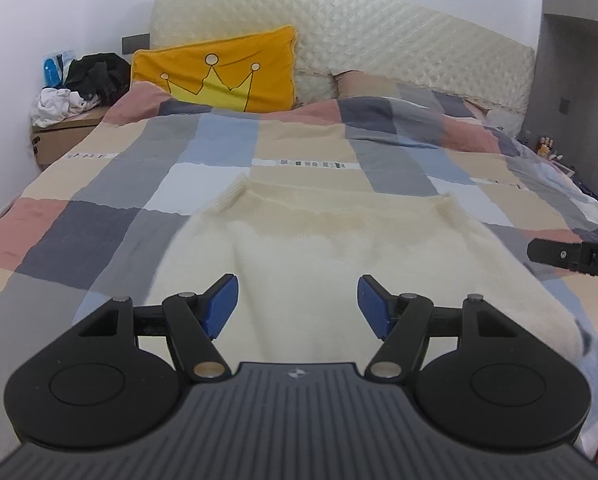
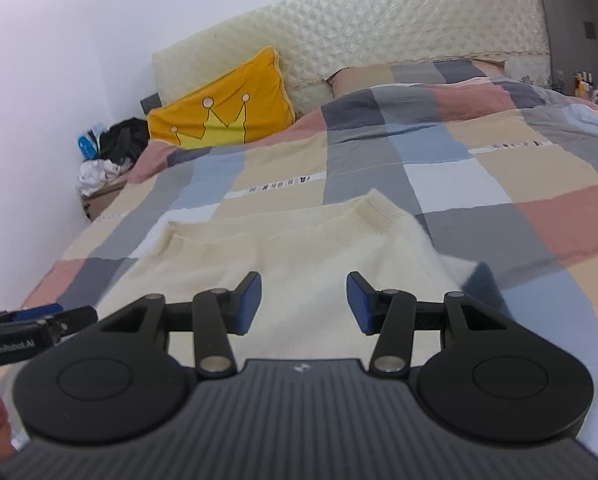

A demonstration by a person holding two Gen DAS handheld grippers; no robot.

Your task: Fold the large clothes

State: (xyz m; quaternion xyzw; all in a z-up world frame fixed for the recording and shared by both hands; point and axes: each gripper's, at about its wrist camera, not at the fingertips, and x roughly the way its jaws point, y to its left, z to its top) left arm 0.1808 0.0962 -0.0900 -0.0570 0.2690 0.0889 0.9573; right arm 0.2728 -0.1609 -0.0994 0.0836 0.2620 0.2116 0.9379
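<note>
Hovering both tools low over the cream sweater [image 1: 299,256], I have the left claw [image 1: 298,306] spread wide with nothing between its blue pads [image 1: 221,306], and the right claw [image 2: 305,303] likewise wide and empty. The sweater lies flat on the checked duvet [image 1: 99,216] of the bed, in the near half, well short of the yellow crown pillow [image 1: 219,70] by the headboard. Its ribbed band [image 2: 375,210] sits at the far end, toward the pillow, and the body runs back toward me under both claws, so I judge the long axis to lie head-to-foot along the bed; whether that far band is hem or collar I cannot tell, and the near end is hidden beneath the tools. To do this step well, I would take the near edge at two matching points, one claw toward each side, pinching through both knit layers without catching the duvet beneath. Then I would carry the edge evenly toward the far band, keeping the claws level so the fold line stays square across the axis. The fluffy knit looks soft and liable to sag between grips.
</note>
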